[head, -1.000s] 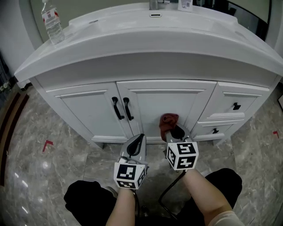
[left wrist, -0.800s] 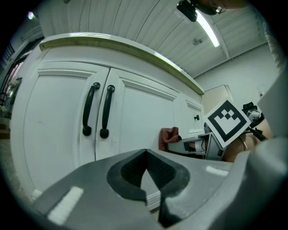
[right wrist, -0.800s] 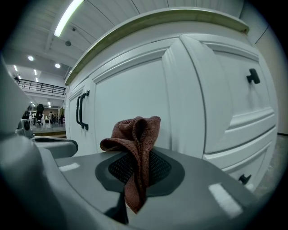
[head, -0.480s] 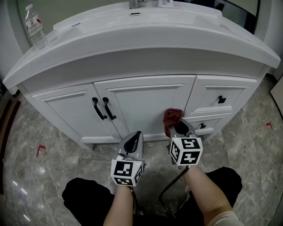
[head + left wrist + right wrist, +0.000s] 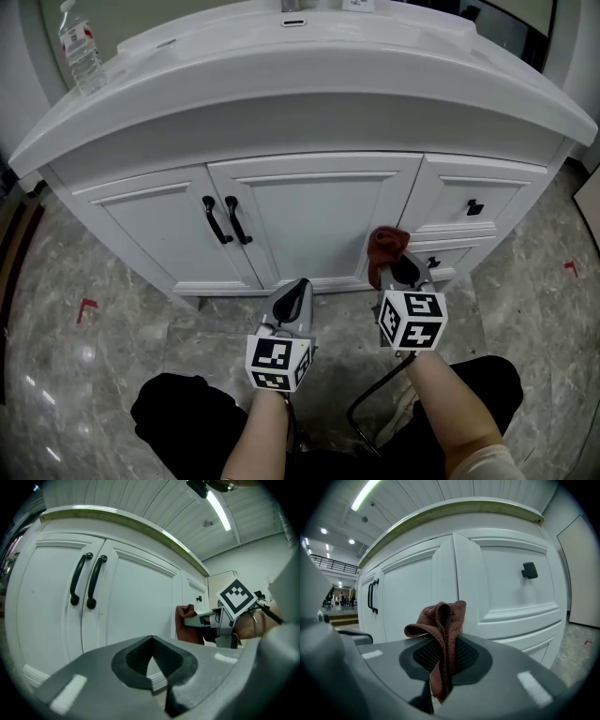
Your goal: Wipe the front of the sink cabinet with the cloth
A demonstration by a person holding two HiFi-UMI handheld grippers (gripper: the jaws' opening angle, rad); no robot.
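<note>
The white sink cabinet (image 5: 309, 211) fills the head view, with two doors bearing black handles (image 5: 223, 219) and drawers at the right. A reddish-brown cloth (image 5: 385, 249) is bunched in my right gripper (image 5: 401, 272), which is shut on it; the cloth (image 5: 440, 644) touches or nearly touches the cabinet front near the seam between the right door and the lower drawer. My left gripper (image 5: 292, 302) hangs shut and empty in front of the right door, apart from it. The left gripper view shows the cloth (image 5: 187, 623) off to the right.
A clear water bottle (image 5: 79, 49) stands on the white countertop (image 5: 300, 84) at the back left. Black drawer knobs (image 5: 474, 207) sit at the right. Grey marble floor (image 5: 84, 347) with red tape marks (image 5: 84, 307) surrounds the cabinet. The person's dark-clad knees are at the bottom.
My right gripper and the cloth have shifted rightward along the cabinet front, from the right door toward the drawers. The left gripper kept its place.
</note>
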